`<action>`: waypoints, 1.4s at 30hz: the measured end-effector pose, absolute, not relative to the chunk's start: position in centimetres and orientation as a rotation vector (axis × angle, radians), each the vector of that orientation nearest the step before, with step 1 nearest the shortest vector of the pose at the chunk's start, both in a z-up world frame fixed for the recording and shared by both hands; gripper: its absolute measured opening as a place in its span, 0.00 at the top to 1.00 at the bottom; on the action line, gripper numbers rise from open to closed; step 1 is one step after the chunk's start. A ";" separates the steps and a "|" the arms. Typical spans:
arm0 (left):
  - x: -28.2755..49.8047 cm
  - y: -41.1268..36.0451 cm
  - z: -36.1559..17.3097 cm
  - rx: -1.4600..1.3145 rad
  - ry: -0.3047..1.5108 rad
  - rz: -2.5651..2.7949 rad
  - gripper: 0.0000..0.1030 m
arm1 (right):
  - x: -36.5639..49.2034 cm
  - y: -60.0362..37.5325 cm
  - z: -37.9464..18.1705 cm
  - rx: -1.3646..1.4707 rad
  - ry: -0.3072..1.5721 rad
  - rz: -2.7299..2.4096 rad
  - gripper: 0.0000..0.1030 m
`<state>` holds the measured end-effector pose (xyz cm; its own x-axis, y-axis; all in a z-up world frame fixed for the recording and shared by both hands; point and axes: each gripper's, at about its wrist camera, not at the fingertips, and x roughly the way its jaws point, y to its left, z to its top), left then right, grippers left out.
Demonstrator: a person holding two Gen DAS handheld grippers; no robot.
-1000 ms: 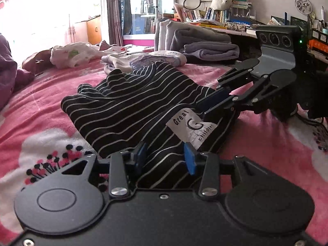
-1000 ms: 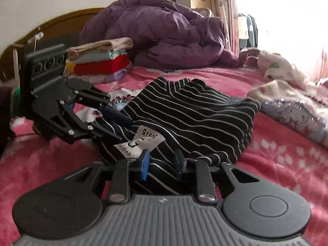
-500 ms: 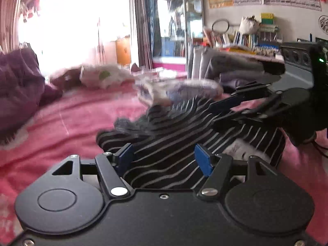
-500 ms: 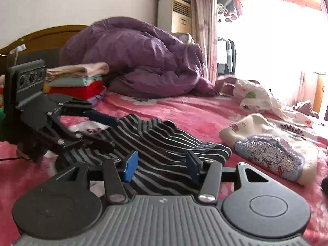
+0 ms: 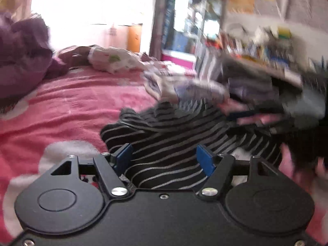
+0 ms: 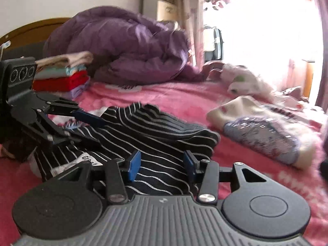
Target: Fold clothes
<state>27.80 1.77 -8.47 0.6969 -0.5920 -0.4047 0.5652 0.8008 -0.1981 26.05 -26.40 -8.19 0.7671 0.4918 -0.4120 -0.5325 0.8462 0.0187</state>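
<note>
A black garment with thin white stripes [image 5: 174, 135] lies bunched on the pink bed; it also shows in the right wrist view [image 6: 155, 135]. My left gripper [image 5: 165, 160] is open, its blue pads on either side of a fold of the garment. My right gripper [image 6: 162, 163] is open just above the garment's near edge. The left gripper appears in the right wrist view [image 6: 82, 123], jaws apart over the garment's left side. The right gripper is a dark blur in the left wrist view [image 5: 287, 110].
A purple duvet [image 6: 127, 47] is heaped at the headboard beside a stack of folded clothes [image 6: 63, 71]. A white and lilac sequinned garment [image 6: 262, 131] and a white printed garment [image 6: 244, 82] lie on the bed to the right. Shelves and a cluttered desk [image 5: 266, 47] stand beyond.
Both grippers opened and let go of the striped garment, then rose and drew back a little. The left view swung left and is blurred by motion.
</note>
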 end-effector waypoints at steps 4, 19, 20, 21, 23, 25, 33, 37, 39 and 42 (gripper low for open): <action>27.1 3.9 -8.2 -0.274 0.539 -0.595 0.32 | 24.3 -29.1 -7.0 0.097 0.456 0.493 0.49; 27.7 5.2 -11.4 -0.595 0.760 -0.519 0.28 | 25.9 -32.0 -12.9 0.693 0.647 0.411 0.38; 27.8 5.1 -11.5 -0.595 0.757 -0.521 0.28 | 26.3 -32.1 -13.3 0.717 0.653 0.421 0.38; 27.9 4.9 -11.6 -0.597 0.751 -0.525 0.28 | 26.6 -32.1 -13.5 0.726 0.656 0.428 0.38; 28.1 4.6 -11.7 -0.600 0.738 -0.532 0.30 | 27.2 -31.9 -13.7 0.725 0.665 0.444 0.41; 28.2 4.2 -11.9 -0.606 0.726 -0.541 0.33 | 27.8 -31.8 -14.1 0.740 0.673 0.456 0.49; 28.0 4.5 -12.1 -0.713 0.693 -0.587 0.68 | 27.8 -32.0 -14.4 0.816 0.664 0.516 0.68; 27.4 4.9 -10.9 -0.767 0.644 -0.636 0.68 | 27.4 -32.4 -14.0 0.870 0.629 0.550 0.69; 27.1 5.0 -10.1 -0.777 0.620 -0.663 0.68 | 27.1 -32.7 -13.4 0.900 0.598 0.575 0.69; 26.9 4.9 -8.9 -0.780 0.576 -0.711 0.68 | 26.7 -33.5 -12.3 0.916 0.554 0.604 0.70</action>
<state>26.92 4.87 -8.89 0.6292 -0.7507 -0.2016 0.3525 0.5067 -0.7868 26.67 -33.48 -12.31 0.7044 0.6863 -0.1811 -0.2394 0.4699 0.8497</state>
